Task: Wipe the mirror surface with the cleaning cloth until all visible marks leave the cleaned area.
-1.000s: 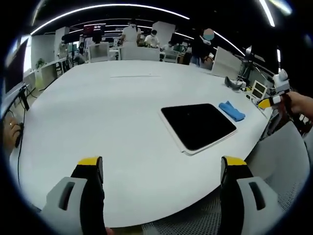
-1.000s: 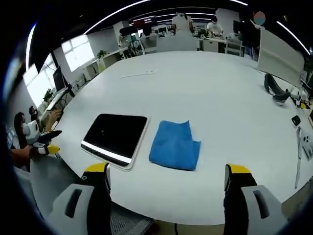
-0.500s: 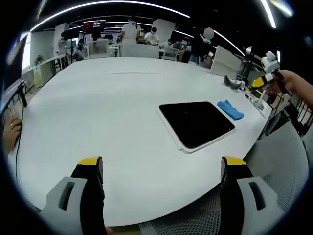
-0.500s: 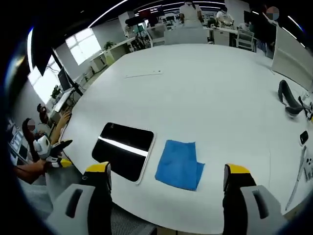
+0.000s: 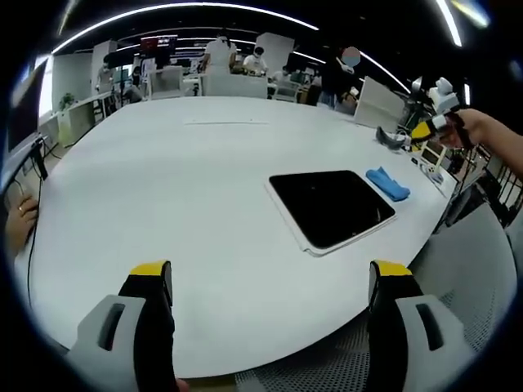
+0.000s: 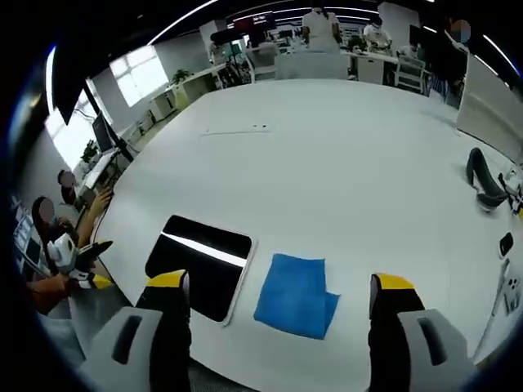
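Right gripper view: right gripper [image 6: 274, 322] hangs over the near table [image 6: 351, 163] edge, jaws spread, nothing between them; blue cloth [image 6: 296, 294] lies flat just right of the dark mirror [image 6: 200, 263]. Left gripper [image 5: 267, 314], jaws also spread wide, hovers left of the mirror [image 5: 331, 207]

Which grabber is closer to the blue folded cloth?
The right gripper. It hovers just above the blue folded cloth, which lies between its open jaws. The left gripper stays back at the white table's near edge, with the black mirror between.
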Demonstrator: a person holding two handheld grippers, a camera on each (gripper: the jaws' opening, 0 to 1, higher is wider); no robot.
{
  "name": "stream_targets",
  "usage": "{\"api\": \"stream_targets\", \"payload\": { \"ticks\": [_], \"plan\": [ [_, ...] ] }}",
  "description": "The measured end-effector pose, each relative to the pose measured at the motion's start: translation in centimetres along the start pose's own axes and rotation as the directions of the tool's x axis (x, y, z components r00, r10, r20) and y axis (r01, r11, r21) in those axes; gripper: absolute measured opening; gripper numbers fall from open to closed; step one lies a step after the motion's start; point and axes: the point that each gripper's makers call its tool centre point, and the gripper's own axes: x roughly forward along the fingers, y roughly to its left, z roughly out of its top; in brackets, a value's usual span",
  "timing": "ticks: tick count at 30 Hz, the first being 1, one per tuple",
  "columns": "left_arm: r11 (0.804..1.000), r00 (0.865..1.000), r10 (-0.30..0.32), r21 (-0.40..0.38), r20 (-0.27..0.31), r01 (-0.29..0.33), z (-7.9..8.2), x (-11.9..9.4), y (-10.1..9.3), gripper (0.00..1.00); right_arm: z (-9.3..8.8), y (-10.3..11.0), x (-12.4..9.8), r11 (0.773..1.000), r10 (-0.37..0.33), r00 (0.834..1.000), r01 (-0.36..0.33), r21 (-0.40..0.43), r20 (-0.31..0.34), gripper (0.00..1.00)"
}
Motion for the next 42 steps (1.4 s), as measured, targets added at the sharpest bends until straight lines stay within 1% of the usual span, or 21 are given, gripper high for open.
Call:
{"api": "stream_targets", "payload": {
  "ticks": [1, 6, 9, 12, 14, 15, 18, 19, 20, 22, 25, 27, 29, 30, 32, 33, 34, 36, 38, 40, 42],
  "plan": [
    [1.000, 1.000, 0.000, 0.000, 0.000, 0.000, 0.0, 0.0, 0.0, 0.99, -0.1, 0.0, 0.1, 1.000, 0.001, 1.000, -0.001, 0.001, -0.001, 0.89],
    [1.000, 1.000, 0.004, -0.005, 0.008, -0.004, 0.1, 0.1, 0.2, 0.99, -1.8, -0.3, 1.6, 1.000, 0.000, 1.000, 0.000, 0.026, -0.017, 0.84],
    [1.000, 1.000, 0.004, -0.005, 0.012, -0.004, 0.2, 0.0, 0.1, 0.99, -2.5, -0.3, 2.7, 0.999, 0.010, 1.000, -0.010, 0.034, -0.001, 0.79],
    [1.000, 1.000, 0.009, -0.003, 0.012, -0.009, 0.2, -0.1, 0.1, 0.99, -3.7, -0.4, 3.8, 1.000, 0.002, 1.000, -0.002, 0.017, -0.009, 0.71],
    [1.000, 1.000, 0.011, -0.006, 0.011, -0.011, 0.1, 0.0, 0.3, 0.99, -4.3, -0.4, 4.4, 1.000, 0.001, 1.000, 0.000, 0.019, -0.008, 0.65],
    [1.000, 1.000, 0.010, -0.006, 0.008, -0.010, 0.1, 0.0, 0.3, 0.99, -4.6, -0.6, 4.8, 0.999, -0.006, 1.000, 0.006, 0.034, -0.007, 0.61],
    [1.000, 1.000, 0.006, -0.002, 0.006, -0.006, 0.1, 0.1, 0.2, 0.99, -4.8, -0.6, 5.2, 0.999, -0.004, 1.000, 0.004, 0.050, 0.004, 0.49],
    [1.000, 1.000, 0.007, -0.001, 0.002, -0.007, 0.0, 0.1, 0.2, 0.99, -4.8, -0.3, 5.4, 0.998, 0.010, 1.000, -0.010, 0.056, 0.005, 0.44],
    [1.000, 1.000, 0.008, 0.000, 0.000, -0.008, -0.1, 0.1, 0.2, 0.99, -4.9, -0.1, 5.6, 0.998, 0.020, 1.000, -0.020, 0.060, 0.003, 0.41],
    [1.000, 1.000, 0.011, -0.002, 0.003, -0.011, 0.0, 0.0, 0.3, 0.99, -5.0, -0.1, 6.3, 0.998, 0.020, 1.000, -0.020, 0.061, 0.003, 0.38],
    [1.000, 1.000, 0.011, 0.001, -0.001, -0.011, -0.2, 0.1, 0.5, 0.99, -5.5, -0.8, 7.1, 0.998, -0.002, 1.000, 0.003, 0.063, -0.014, 0.34],
    [1.000, 1.000, 0.013, 0.002, -0.004, -0.013, -0.2, 0.1, 0.5, 0.99, -5.8, -1.3, 7.7, 0.996, -0.032, 0.999, 0.035, 0.088, -0.027, 0.30],
    [1.000, 1.000, 0.013, 0.001, -0.005, -0.013, -0.2, 0.1, 0.5, 0.99, -6.9, -2.2, 7.9, 0.992, -0.096, 0.991, 0.103, 0.078, -0.090, 0.29],
    [1.000, 1.000, 0.014, 0.001, -0.004, -0.014, -0.1, 0.1, 0.5, 0.99, -7.2, -2.8, 8.0, 0.989, -0.132, 0.986, 0.139, 0.059, -0.101, 0.29],
    [1.000, 1.000, 0.017, -0.003, 0.000, -0.017, -0.1, 0.1, 0.6, 0.99, -7.6, -2.2, 8.4, 0.988, -0.122, 0.987, 0.131, 0.082, -0.109, 0.29],
    [1.000, 1.000, 0.018, -0.006, 0.003, -0.018, -0.1, 0.1, 0.7, 0.99, -7.7, -2.1, 8.6, 0.987, -0.129, 0.986, 0.138, 0.082, -0.107, 0.28],
    [1.000, 1.000, 0.018, -0.008, 0.004, -0.018, 0.0, 0.1, 0.7, 0.99, -7.5, -2.7, 8.6, 0.982, -0.174, 0.980, 0.180, 0.053, -0.098, 0.26],
    [1.000, 1.000, 0.015, -0.006, 0.002, -0.015, 0.0, 0.1, 0.5, 0.99, -7.7, -2.9, 8.5, 0.980, -0.196, 0.974, 0.197, 0.003, -0.114, 0.22],
    [1.000, 1.000, 0.010, -0.002, -0.004, -0.010, -0.1, 0.2, 0.4, 0.99, -7.6, -2.7, 8.7, 0.979, -0.200, 0.973, 0.202, 0.008, -0.114, 0.21],
    [1.000, 1.000, 0.008, 0.002, -0.002, -0.008, -0.1, 0.2, 0.4, 0.99, -7.6, -2.7, 8.7, 0.976, -0.216, 0.968, 0.216, -0.014, -0.124, 0.21],
    [1.000, 1.000, 0.006, 0.002, -0.009, -0.006, -0.1, 0.1, 0.3, 0.99, -7.5, -2.5, 8.7, 0.976, -0.219, 0.968, 0.220, -0.005, -0.125, 0.17]
  ]
}}
